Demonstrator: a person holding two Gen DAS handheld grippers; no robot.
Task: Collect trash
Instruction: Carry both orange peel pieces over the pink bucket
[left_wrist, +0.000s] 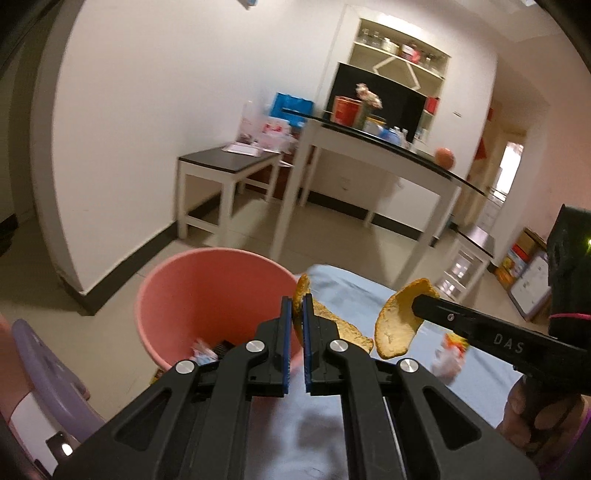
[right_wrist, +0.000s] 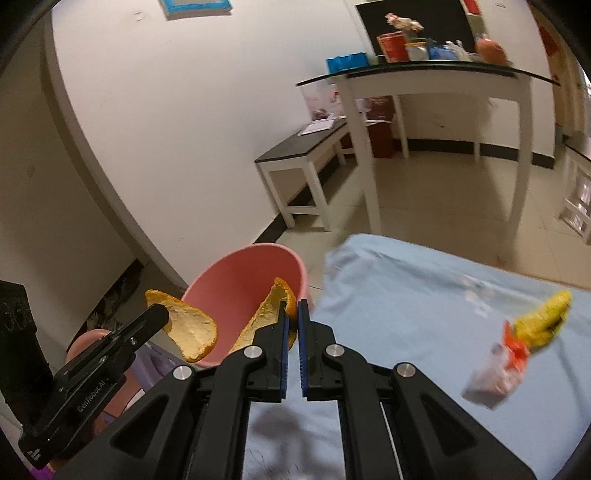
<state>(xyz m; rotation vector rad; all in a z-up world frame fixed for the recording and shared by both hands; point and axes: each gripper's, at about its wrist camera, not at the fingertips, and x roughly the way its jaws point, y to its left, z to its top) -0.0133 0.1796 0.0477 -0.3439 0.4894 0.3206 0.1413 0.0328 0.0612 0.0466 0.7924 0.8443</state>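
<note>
My left gripper (left_wrist: 297, 301) is shut on a piece of orange peel (left_wrist: 332, 325), held at the table's edge beside the pink bin (left_wrist: 207, 295). My right gripper (right_wrist: 292, 308) is shut on a second piece of orange peel (right_wrist: 271, 314), held in front of the pink bin (right_wrist: 236, 280). The right gripper's peel (left_wrist: 399, 325) also shows in the left wrist view, and the left gripper's peel (right_wrist: 188, 328) in the right wrist view. The bin holds some wrappers (left_wrist: 203, 350). A yellow and orange wrapper (right_wrist: 524, 336) lies on the blue tablecloth (right_wrist: 406, 302).
A purple chair (left_wrist: 48, 376) stands left of the bin. A white table with a glass top (left_wrist: 369, 147) and a low bench (left_wrist: 229, 166) stand against the far wall. Another wrapper (left_wrist: 450, 354) lies on the cloth in the left wrist view.
</note>
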